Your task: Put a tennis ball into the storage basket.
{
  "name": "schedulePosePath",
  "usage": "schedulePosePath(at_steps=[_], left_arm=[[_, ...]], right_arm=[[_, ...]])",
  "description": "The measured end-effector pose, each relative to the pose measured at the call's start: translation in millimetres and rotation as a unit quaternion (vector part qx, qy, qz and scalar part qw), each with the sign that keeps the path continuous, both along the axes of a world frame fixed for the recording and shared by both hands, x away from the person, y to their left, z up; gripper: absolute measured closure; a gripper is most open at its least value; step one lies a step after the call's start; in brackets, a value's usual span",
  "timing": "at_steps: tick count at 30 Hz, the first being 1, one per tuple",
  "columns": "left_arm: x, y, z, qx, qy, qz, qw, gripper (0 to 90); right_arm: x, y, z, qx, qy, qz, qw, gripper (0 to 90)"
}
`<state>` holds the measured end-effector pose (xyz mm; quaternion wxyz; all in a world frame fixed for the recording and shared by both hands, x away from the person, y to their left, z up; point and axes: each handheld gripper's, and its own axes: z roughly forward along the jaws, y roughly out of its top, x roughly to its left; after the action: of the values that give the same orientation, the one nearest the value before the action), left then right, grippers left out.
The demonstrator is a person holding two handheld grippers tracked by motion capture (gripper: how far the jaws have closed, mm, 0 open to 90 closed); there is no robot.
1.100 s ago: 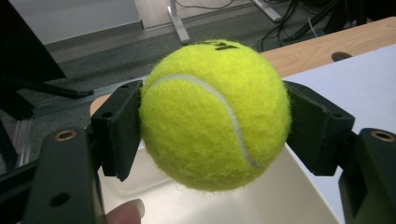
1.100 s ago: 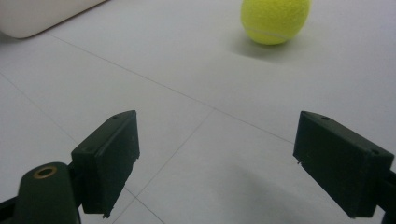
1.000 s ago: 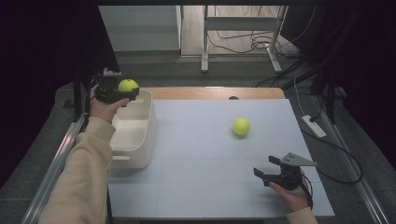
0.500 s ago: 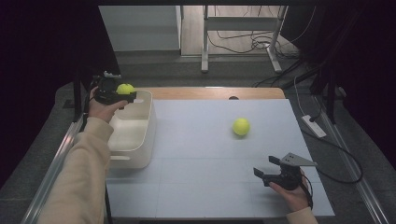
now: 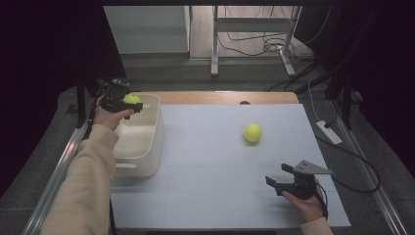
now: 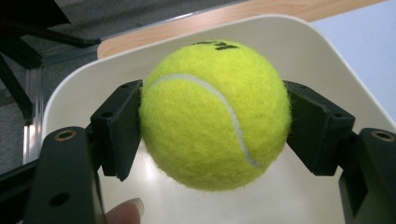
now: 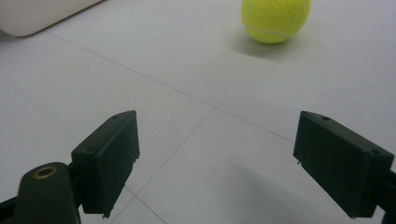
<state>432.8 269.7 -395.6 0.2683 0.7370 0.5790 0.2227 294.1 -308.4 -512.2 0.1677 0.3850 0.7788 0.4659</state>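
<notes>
My left gripper (image 5: 128, 104) is shut on a yellow tennis ball (image 5: 131, 99) and holds it just above the far end of a white tub (image 5: 147, 147) at the table's left. In the left gripper view both black pads press the ball (image 6: 215, 114) from either side, with the tub's inside (image 6: 299, 56) behind it. A second tennis ball (image 5: 252, 132) lies on the pale blue table top, right of centre. Near the front right edge my right gripper (image 5: 280, 176) rests open, its jaws pointing left, with nothing between them; that ball (image 7: 275, 18) shows far ahead of it.
The tub (image 7: 42, 14) stands along the left edge of the blue mat (image 5: 220, 161). A wooden strip (image 5: 220, 97) runs along the far table edge. Cables and a power strip (image 5: 329, 132) lie off the right side. Metal table legs stand beyond.
The left hand has carried the ball a little down and forward, from beside the tub's far corner to just over the tub. The right gripper has kept still.
</notes>
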Motion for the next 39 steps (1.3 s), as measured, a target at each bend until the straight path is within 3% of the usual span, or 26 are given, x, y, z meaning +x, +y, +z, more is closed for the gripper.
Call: schedulePosePath(at_steps=[12,20,25,39], left_arm=[[1.4,-1.2,-8.8,0.005,0.021,-0.005,0.9998,27.0],[0.0,0.6,-6.5,-0.001,0.012,-0.001,0.9999,26.4],[-3.5,-1.5,0.4,-0.014,-0.009,0.006,0.9998,18.0],[-16.3,-6.8,11.3,-0.034,-0.034,-0.030,0.9984,15.0]], right_arm=[[-0.3,0.1,-0.1,-0.001,0.000,0.001,1.0000,14.0],[-0.1,0.1,-0.2,-0.001,0.001,0.001,1.0000,13.9],[-0.1,0.7,-0.6,-0.002,0.003,0.004,1.0000,13.8],[2.5,0.3,-0.4,0.004,0.003,0.000,1.0000,13.9]])
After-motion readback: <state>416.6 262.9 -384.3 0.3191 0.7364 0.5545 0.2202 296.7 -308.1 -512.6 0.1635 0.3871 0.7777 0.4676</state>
